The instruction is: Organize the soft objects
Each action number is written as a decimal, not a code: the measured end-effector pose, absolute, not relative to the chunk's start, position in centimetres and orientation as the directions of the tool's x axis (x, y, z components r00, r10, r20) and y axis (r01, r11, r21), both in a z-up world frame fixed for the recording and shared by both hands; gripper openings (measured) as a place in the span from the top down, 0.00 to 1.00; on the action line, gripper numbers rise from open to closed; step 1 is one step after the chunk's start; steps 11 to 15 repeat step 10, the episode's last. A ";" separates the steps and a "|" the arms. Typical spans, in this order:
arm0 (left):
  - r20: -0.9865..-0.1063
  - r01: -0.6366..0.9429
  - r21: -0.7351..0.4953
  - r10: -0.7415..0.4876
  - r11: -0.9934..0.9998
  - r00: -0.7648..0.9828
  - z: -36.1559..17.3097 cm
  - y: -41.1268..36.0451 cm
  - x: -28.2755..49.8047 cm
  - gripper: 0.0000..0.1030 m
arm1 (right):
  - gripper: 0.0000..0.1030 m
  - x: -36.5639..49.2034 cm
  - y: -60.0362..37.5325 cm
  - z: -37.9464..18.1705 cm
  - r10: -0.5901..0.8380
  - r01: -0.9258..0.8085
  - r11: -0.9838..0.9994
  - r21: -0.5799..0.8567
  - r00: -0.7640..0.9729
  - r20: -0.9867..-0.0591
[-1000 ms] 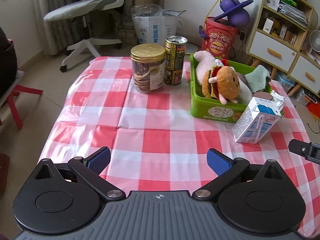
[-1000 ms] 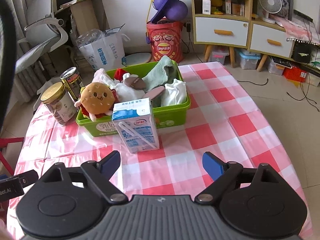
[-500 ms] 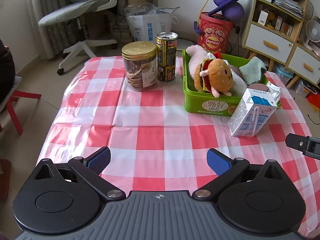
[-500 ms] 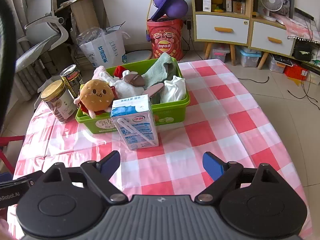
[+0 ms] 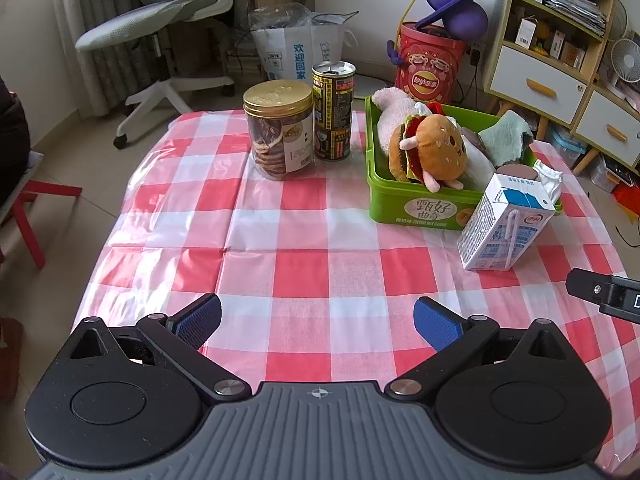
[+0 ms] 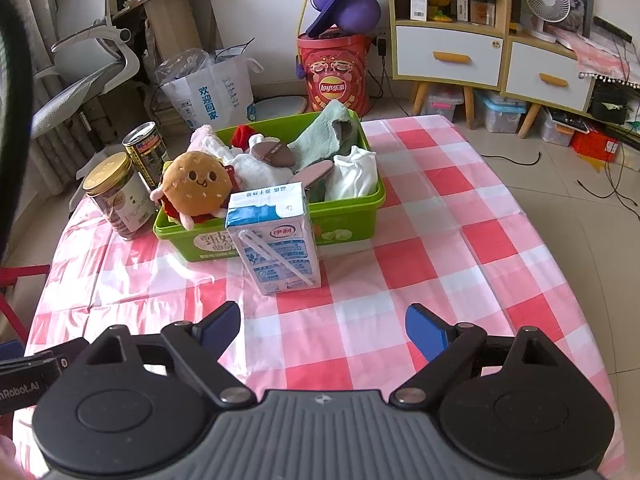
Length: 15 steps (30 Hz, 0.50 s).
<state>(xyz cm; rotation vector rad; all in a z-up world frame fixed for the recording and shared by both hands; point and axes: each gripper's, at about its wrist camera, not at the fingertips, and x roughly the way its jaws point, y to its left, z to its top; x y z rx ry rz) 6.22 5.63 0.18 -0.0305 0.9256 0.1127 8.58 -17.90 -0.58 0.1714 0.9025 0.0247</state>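
A green bin (image 5: 416,210) (image 6: 344,220) on the checked tablecloth holds soft things: a burger plush (image 5: 434,152) (image 6: 196,188), a pink plush (image 5: 390,118), a mint cloth (image 5: 502,138) (image 6: 324,136), white cloths (image 6: 354,174) and brown-soled slippers (image 6: 274,152). My left gripper (image 5: 318,318) hangs open over the cloth's near edge, well short of the bin, nothing between its blue pads. My right gripper (image 6: 322,322) is open too, just short of the milk carton (image 6: 276,240) (image 5: 502,226) that stands against the bin's front wall.
A gold-lidded cookie jar (image 5: 280,132) (image 6: 118,196) and a tall can (image 5: 333,110) (image 6: 146,152) stand left of the bin. Beyond the table are an office chair (image 5: 160,20), a paper bag (image 5: 300,52), a red drum (image 6: 334,76) and shelves (image 6: 448,28). A red stool (image 5: 28,216) stands at the left.
The left wrist view has rolled slightly, so the table's things sit a little more level in it. Both grippers stay open and nothing on the table has moved.
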 end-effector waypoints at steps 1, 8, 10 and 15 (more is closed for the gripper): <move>-0.799 -0.111 0.022 0.084 0.994 0.596 0.2 5.6 6.2 0.05 | 0.28 8.6 -17.9 -0.6 0.093 0.050 0.986 0.158 0.620 -0.779; -0.799 -0.107 0.024 0.083 0.994 0.595 0.1 5.5 6.3 0.05 | 0.28 8.6 -18.0 -0.6 0.093 0.053 0.986 0.160 0.621 -0.778; -0.802 -0.103 0.025 0.082 0.994 0.592 0.0 5.4 6.3 0.05 | 0.28 8.6 -18.0 -0.6 0.095 0.050 0.986 0.160 0.620 -0.779; -0.802 -0.103 0.025 0.082 0.994 0.592 0.0 5.4 6.3 0.05 | 0.28 8.6 -18.0 -0.6 0.095 0.050 0.986 0.160 0.620 -0.779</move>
